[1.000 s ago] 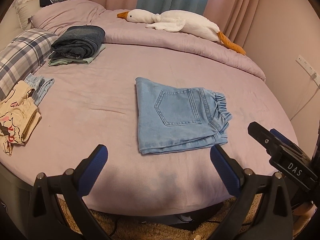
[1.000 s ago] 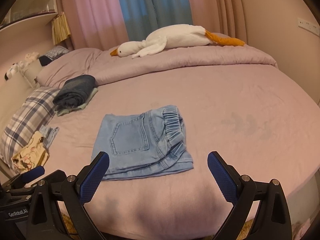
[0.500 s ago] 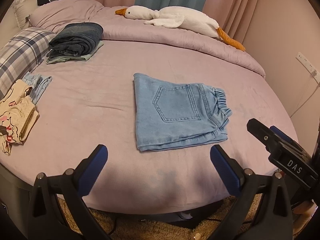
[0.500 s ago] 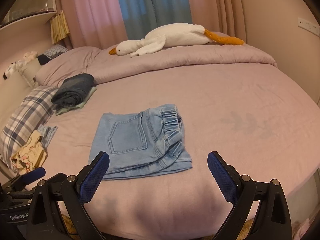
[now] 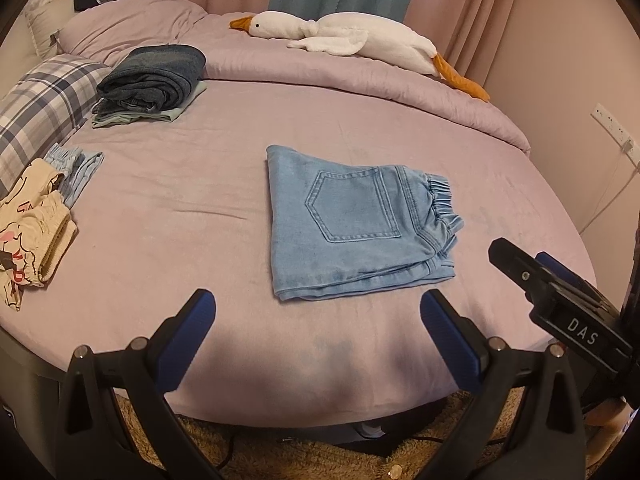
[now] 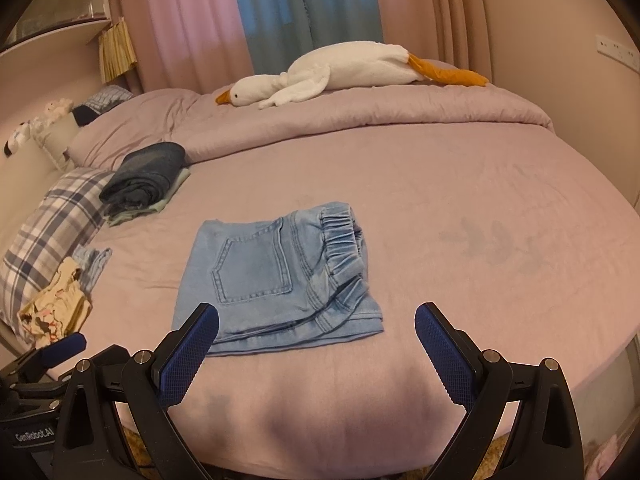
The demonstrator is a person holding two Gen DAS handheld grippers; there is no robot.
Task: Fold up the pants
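Observation:
Light blue denim pants (image 5: pixel 352 224) lie folded into a flat rectangle on the pink bed (image 5: pixel 200 200), back pocket up, elastic waistband to the right. They also show in the right wrist view (image 6: pixel 280 280). My left gripper (image 5: pixel 316 320) is open and empty, held just short of the pants' near edge. My right gripper (image 6: pixel 316 328) is open and empty, its left finger (image 6: pixel 188 356) overlapping the pants' near left corner in the view. The right gripper also shows in the left wrist view (image 5: pixel 560 300).
A stack of dark folded jeans (image 5: pixel 152 80) lies at the back left beside a plaid pillow (image 5: pixel 36 120). Cream and light blue clothes (image 5: pixel 36 216) lie at the left edge. A plush goose (image 5: pixel 352 40) lies on the duvet. The bed's near edge drops to a rug (image 5: pixel 320 452).
Both views have shifted slightly; the pants now sit a little lower and closer in the left wrist view. The pants have not moved on the bed. Both grippers stay open.

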